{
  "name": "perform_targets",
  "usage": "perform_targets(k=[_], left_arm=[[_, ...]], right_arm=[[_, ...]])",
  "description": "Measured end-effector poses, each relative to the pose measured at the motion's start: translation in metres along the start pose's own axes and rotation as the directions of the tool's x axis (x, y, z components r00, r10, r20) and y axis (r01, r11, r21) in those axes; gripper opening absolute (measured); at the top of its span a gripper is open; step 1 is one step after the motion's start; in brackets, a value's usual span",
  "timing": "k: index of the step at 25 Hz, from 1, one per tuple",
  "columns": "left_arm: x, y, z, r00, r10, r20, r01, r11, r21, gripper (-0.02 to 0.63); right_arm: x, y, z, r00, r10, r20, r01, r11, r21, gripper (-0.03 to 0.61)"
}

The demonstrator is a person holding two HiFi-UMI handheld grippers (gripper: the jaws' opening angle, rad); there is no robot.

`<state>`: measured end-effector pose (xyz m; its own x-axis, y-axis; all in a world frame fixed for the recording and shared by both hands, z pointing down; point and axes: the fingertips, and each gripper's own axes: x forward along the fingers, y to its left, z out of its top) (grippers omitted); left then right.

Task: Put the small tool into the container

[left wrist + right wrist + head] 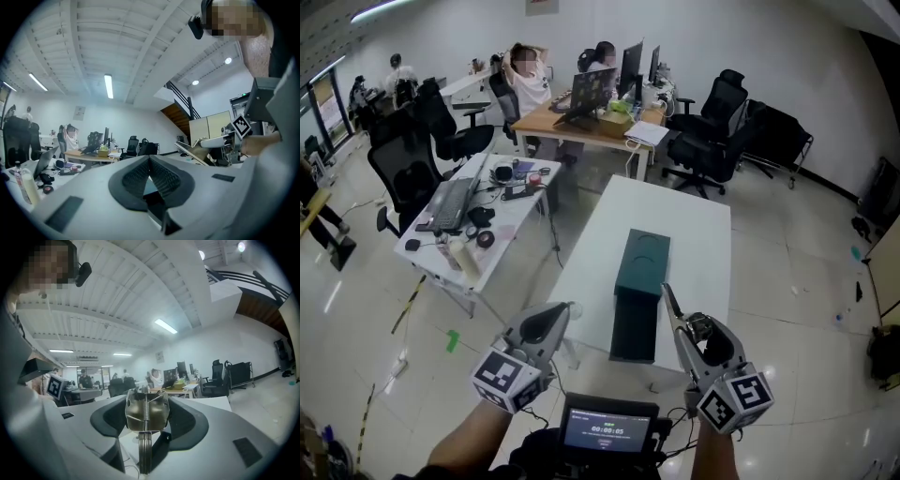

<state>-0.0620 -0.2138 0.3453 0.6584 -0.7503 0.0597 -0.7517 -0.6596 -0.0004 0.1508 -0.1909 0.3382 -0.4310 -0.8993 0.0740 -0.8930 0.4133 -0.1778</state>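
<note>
A dark teal container (642, 265) with a black front section lies lengthwise on the white table (698, 230), ahead of both grippers. My right gripper (680, 314) is held level near the table's front edge, right of the container. It is shut on the small tool (146, 411), a brass-coloured metal piece with a coil spring down its middle; the tool (701, 329) also shows in the head view. My left gripper (562, 314) hangs left of the table's front corner. Its ribbed pads (161, 174) meet at the tip with nothing between them.
To the left stands a cluttered desk (520, 211) with a laptop, bottles and cables, and black office chairs (405, 173) beyond it. People sit at a far wooden desk (581, 127) with monitors. More chairs (708, 141) stand behind the table. A small screen (607, 433) sits at my chest.
</note>
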Motion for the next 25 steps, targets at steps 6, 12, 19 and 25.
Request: perform_targets(k=[6, 12, 19, 25], left_arm=[[0.041, 0.013, -0.006, 0.999, 0.041, -0.017, -0.04, 0.999, 0.01, 0.009], [0.07, 0.031, -0.011, 0.999, 0.041, -0.03, -0.04, 0.999, 0.018, 0.009], [0.09, 0.067, -0.028, 0.999, 0.022, -0.049, -0.021, 1.0, 0.016, 0.009], [0.108, 0.096, -0.047, 0.998, -0.007, -0.07, 0.008, 1.0, 0.006, 0.009]], right_arm=[[0.041, -0.029, -0.007, 0.999, 0.049, -0.018, -0.049, 0.999, 0.015, 0.255], [0.073, -0.044, -0.015, 0.999, 0.038, -0.037, -0.036, 0.998, 0.042, 0.255], [0.104, -0.046, -0.037, 0.997, -0.025, -0.079, 0.031, 0.997, 0.071, 0.255], [0.133, -0.054, -0.07, 0.987, -0.092, -0.132, 0.105, 0.989, 0.1, 0.255]])
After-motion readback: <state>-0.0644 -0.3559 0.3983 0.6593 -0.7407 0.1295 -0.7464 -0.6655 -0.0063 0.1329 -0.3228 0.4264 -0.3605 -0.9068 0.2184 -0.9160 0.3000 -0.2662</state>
